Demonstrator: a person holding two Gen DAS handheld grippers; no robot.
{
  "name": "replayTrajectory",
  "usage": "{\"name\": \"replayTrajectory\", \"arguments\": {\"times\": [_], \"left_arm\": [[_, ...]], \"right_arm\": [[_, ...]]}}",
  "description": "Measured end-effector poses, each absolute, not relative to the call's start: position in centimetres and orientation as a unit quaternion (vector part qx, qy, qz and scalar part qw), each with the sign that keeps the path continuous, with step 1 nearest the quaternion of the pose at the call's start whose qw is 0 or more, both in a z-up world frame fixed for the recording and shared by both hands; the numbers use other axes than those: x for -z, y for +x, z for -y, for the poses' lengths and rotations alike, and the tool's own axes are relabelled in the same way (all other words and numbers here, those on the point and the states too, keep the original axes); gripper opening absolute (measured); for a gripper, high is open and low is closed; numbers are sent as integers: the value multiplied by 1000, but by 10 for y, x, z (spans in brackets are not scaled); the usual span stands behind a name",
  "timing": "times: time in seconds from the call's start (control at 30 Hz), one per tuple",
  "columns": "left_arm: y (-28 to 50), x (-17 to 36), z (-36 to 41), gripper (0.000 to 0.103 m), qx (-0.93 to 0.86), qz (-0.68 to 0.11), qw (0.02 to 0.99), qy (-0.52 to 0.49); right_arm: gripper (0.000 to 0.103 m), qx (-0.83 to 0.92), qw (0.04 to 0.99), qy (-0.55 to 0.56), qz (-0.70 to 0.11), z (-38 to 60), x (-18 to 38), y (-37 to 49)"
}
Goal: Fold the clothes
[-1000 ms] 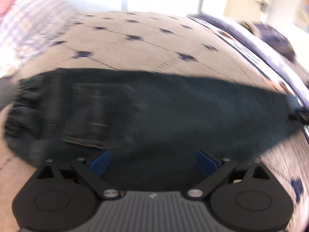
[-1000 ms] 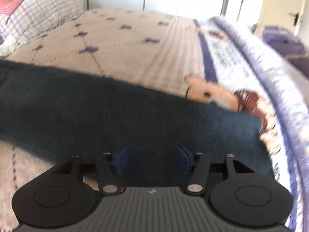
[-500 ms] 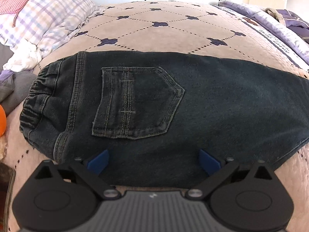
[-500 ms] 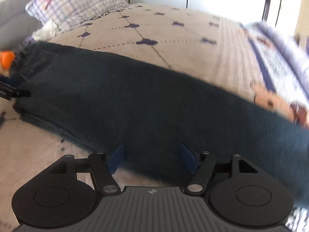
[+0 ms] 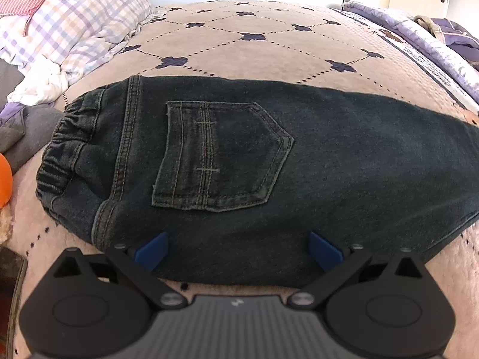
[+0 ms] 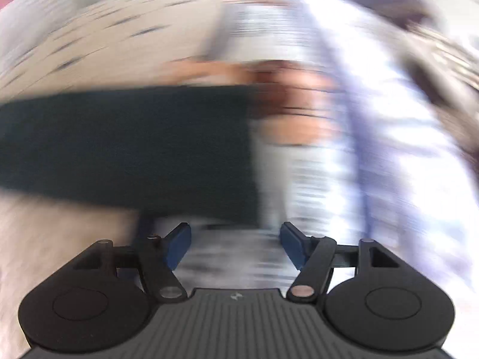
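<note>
Jeans (image 5: pixel 329 161) halved lengthwise, lower centre. Your left gripper (image 5: pixel 238 249) wide open, empty, over near edge; right gripper (image 6: pixel 235 245) open, empty, at hem, lower right. Next: pinch hem, fold toward waistband (image 5: pixel 64 146).

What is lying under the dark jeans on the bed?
The jeans lie flat on a beige quilted bedspread with dark clover marks. The part of the bedspread beneath the jeans is covered, so anything else under them cannot be seen.
</note>
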State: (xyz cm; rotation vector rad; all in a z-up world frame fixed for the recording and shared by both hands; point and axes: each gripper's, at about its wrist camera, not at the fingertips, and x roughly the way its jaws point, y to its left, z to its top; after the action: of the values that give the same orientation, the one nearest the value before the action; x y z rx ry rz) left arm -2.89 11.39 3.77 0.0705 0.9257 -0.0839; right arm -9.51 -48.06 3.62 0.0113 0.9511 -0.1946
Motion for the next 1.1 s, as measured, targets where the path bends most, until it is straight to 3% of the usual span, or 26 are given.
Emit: {"name": "replayTrajectory", "arguments": {"times": [0.13,0.43,0.57,0.63,0.73,0.87,1.1], "left_arm": [[-31,-57,-115,100,60,-422,905,3],[-33,-71,-82,100,36,-358,931,69],[-31,-74,-71,100,21,-356,930,94],[-28,-74,-69,100,16,-356,929,96],[-27,-77,-69,100,12,-357,930,88],[-23,-77,-67,100,13,-355,930,92],[-13,-68,-91,100,-10,-376,923,76]], "right_arm": [[69,127,900,40,-416,487,-56,-110],[71,195,912,-136,-335,428,-90,-83],[89,286,912,-141,-259,417,-114,-79],[93,267,925,-124,-240,405,-119,-79],[101,182,946,-78,-256,381,-117,-68],[101,55,947,-32,-314,337,-98,-46],[101,-90,932,-85,-341,232,-73,-9]]}}
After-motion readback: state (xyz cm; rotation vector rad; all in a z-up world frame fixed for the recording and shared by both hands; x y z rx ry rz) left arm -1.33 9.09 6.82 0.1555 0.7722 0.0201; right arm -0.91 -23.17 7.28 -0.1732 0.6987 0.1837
